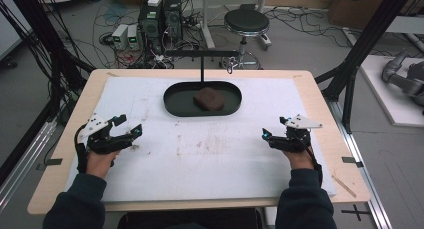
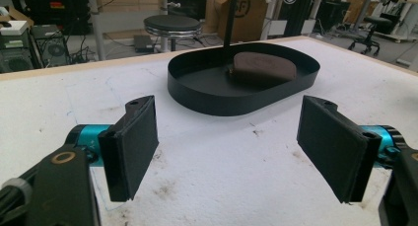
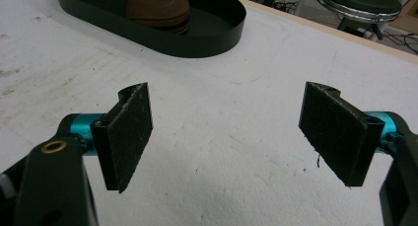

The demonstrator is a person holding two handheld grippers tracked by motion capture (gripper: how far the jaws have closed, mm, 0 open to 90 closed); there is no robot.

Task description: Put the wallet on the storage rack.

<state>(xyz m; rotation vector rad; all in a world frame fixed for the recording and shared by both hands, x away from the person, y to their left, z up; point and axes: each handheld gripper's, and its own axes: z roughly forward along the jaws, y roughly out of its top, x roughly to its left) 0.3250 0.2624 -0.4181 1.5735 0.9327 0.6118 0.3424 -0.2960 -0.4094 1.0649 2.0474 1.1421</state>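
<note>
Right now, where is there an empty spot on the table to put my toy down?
The white mat lies bare between the left gripper and the right gripper, in front of the black tray. It is also bare beside each end of the tray. The tray itself is taken by a brown block and a stand post.

A wooden table (image 1: 320, 96) with a pale top carries a white foam mat (image 1: 210, 154) that covers most of it, leaving a bare wooden border on every side. The mat is scuffed, with brownish marks near its middle. On the mat's far half stands a black oval tray (image 1: 172, 101), with a thin black post rising from its far edge. The mat's near edge lies just short of the table's front edge.
</note>
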